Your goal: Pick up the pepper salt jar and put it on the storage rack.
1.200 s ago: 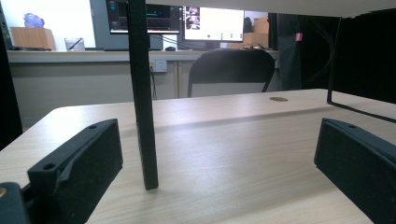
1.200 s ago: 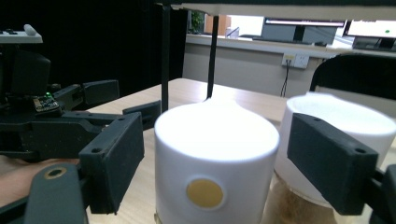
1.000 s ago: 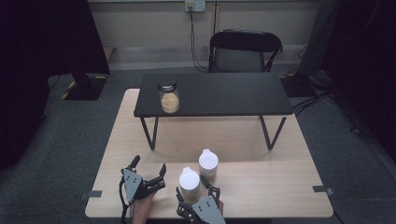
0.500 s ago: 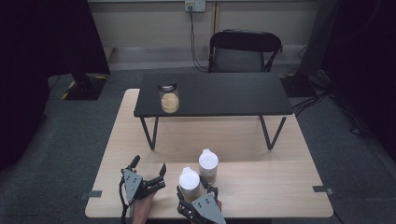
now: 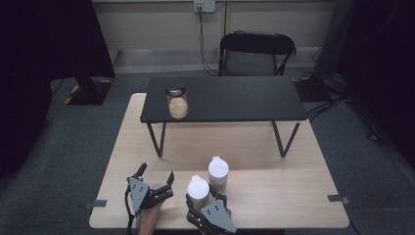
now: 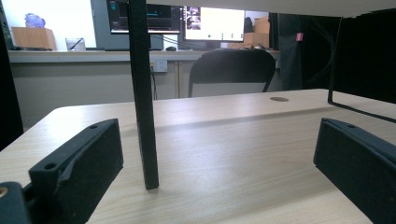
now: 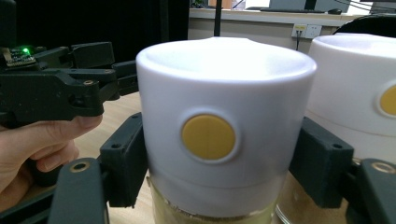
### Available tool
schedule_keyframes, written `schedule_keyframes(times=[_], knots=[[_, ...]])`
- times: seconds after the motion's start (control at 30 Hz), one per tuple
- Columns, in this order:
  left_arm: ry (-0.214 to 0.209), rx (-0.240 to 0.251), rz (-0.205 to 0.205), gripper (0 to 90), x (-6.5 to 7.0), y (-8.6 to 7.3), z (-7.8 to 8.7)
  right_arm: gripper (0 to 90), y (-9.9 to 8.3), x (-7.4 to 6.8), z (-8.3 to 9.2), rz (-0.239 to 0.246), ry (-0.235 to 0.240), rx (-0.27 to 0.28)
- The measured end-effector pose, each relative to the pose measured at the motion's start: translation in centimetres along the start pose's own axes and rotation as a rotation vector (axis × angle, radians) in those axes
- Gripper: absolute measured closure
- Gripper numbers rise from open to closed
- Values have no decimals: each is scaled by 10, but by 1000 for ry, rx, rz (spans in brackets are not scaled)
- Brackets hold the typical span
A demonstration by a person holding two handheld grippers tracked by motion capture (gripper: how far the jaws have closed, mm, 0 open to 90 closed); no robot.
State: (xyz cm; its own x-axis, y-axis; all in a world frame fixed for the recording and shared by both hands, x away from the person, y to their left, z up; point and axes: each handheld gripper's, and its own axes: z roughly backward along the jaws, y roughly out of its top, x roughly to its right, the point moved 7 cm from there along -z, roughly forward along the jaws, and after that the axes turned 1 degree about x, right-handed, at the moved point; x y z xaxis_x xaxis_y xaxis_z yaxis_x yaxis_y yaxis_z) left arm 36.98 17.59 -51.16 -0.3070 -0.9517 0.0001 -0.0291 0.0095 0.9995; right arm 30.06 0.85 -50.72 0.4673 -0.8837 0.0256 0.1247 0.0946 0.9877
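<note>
Two jars with white lids stand near the front edge of the wooden table (image 5: 274, 196). My right gripper (image 5: 204, 200) is shut on the near jar (image 5: 198, 189). In the right gripper view both pads (image 7: 125, 158) press on the sides of its white lid (image 7: 219, 126), which bears a yellow dot. These jaws have just been closing with the jar between them. The second jar (image 5: 218, 171) (image 7: 355, 93) stands just behind, to the right. My left gripper (image 5: 156, 173) (image 6: 217, 163) rests open to the left, with nothing held.
A low black table (image 5: 225, 98) stands on the wooden one, and a black-lidded jar (image 5: 176, 102) sits at its front left corner. One of its black legs (image 6: 142, 93) rises just ahead of my left gripper's jaws. A chair (image 5: 257, 51) stands behind.
The right gripper's jaws have drawn in against the near jar's lid. The left gripper and both jars have stayed where they were.
</note>
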Motion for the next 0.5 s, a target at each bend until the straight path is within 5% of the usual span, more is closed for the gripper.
schedule_keyframes(times=[0.5], knots=[[0,0,0,8,0,0,0,301,0,0,0,-7,20,-11]])
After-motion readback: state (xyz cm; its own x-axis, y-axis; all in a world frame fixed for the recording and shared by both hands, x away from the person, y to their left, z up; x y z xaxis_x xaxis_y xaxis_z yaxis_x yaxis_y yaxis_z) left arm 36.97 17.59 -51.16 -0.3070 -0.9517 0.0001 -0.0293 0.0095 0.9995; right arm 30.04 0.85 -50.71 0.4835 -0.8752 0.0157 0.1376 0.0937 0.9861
